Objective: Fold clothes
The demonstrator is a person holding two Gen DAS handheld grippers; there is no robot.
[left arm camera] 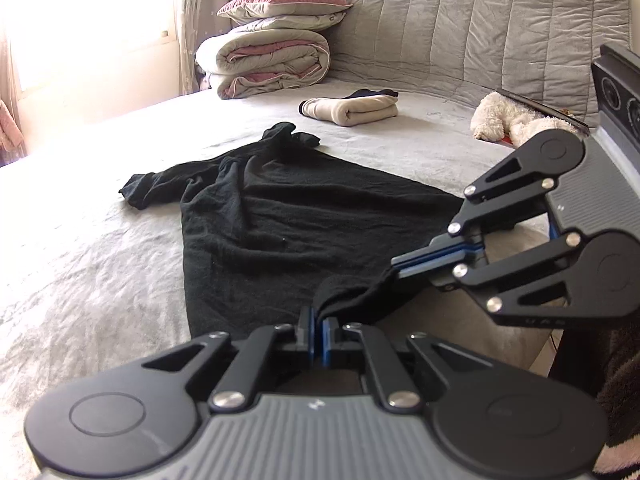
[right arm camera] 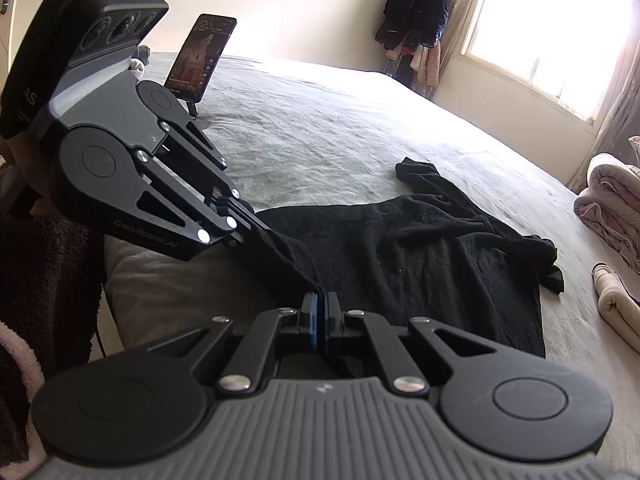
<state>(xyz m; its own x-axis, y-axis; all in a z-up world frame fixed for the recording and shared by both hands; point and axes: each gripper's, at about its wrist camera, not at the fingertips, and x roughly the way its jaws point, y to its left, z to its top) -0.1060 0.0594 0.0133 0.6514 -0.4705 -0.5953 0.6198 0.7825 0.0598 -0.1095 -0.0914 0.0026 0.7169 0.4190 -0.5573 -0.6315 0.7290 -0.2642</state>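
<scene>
Black garment point(left arm camera: 280, 216) gripped at its near hem on the bed point(left arm camera: 100, 248).
Left gripper point(left arm camera: 319, 326) and right gripper point(right arm camera: 320, 312) jaws both clench that hem, side by side; folded beige clothes point(left arm camera: 352, 110) lie beyond it.

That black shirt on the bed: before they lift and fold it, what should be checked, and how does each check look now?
1. Left gripper shut on the shirt hem: ok.
2. Right gripper shut on the hem: ok.
3. Shirt lying flat: not ok, the sleeves and collar end are bunched.
4. Bed bare around the shirt: ok.
5. Folded beige garment clear of the shirt: ok.
6. Phone away from the shirt: ok.
</scene>
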